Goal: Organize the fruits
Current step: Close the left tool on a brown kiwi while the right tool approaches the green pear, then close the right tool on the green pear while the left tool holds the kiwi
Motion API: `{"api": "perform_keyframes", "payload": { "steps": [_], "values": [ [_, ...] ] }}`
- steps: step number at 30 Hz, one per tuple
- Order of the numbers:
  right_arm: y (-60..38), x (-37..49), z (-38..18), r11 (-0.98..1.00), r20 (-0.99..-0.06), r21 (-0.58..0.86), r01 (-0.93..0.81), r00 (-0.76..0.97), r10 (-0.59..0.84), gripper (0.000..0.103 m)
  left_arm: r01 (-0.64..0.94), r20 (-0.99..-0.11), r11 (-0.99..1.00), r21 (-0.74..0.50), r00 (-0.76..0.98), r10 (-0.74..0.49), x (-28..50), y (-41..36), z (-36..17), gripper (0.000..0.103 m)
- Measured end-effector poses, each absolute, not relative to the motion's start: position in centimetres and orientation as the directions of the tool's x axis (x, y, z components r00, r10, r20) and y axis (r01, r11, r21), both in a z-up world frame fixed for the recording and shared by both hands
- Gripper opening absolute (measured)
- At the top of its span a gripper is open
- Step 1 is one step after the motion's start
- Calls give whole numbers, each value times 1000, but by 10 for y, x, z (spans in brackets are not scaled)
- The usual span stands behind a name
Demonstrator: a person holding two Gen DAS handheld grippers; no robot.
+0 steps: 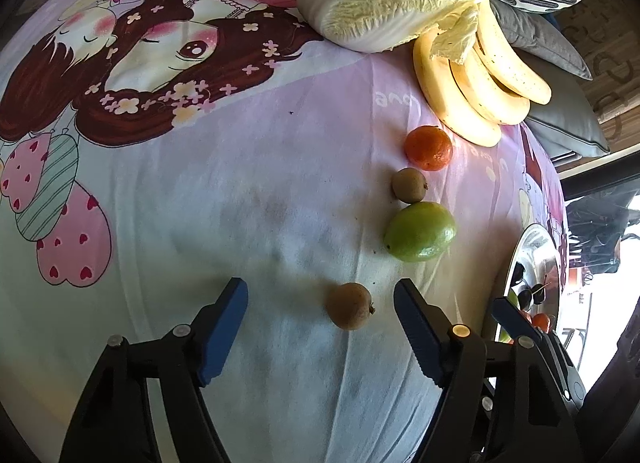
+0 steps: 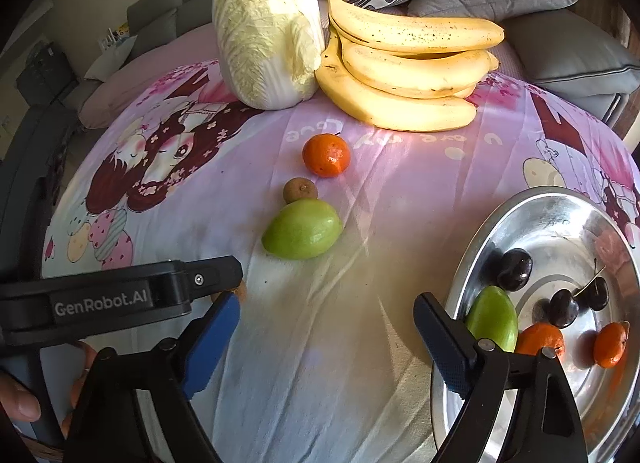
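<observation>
L tongs [image 1: 320,303] – brown round fruit [image 1: 350,306]

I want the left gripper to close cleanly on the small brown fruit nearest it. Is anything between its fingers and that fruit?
Nothing visible. The small brown fruit lies on the cloth between the open fingers of the left gripper, with bare cloth on either side. The green fruit sits farther off.
</observation>
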State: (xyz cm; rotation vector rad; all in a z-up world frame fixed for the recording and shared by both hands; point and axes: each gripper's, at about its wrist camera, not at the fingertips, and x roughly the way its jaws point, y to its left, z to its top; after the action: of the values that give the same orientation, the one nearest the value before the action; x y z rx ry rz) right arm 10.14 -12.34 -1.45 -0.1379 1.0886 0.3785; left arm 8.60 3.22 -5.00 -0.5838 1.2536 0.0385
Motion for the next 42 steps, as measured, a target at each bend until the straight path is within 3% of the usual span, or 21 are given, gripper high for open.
{"api": "perform_keyframes", "payload": {
  "steps": [5, 10, 12, 14, 25, 28, 42],
  "values": [
    [-120, 101, -15, 917, -885, 84, -390, 394, 249, 80, -319, -894, 853, -413, 324, -311, 92, 23, -54, 59],
    [-120, 101, -16, 917, -885, 83, -391, 394, 248, 80, -298, -888, 854, -427, 316, -334, 96, 14, -55, 42],
    [-121, 101, -17, 918, -886, 83, -388, 393, 246, 80, -288, -885, 854, -433, 313, -343, 99, 8, -56, 31],
    [-121, 102, -17, 919, -887, 82, -386, 393, 244, 80, -284, -884, 853, -438, 310, -351, 101, 5, -58, 27],
    [-117, 109, -22, 914, -891, 70, -399, 387, 237, 79, -300, -880, 846, -440, 332, -340, 97, 18, -52, 27],
    [-112, 112, -22, 908, -889, 62, -415, 391, 240, 71, -322, -878, 838, -441, 346, -330, 95, 28, -49, 27],
    [-86, 127, -38, 869, -895, -14, -495, 393, 209, 70, -390, -868, 793, -468, 371, -330, 105, 56, -46, 27]
  ]
}}
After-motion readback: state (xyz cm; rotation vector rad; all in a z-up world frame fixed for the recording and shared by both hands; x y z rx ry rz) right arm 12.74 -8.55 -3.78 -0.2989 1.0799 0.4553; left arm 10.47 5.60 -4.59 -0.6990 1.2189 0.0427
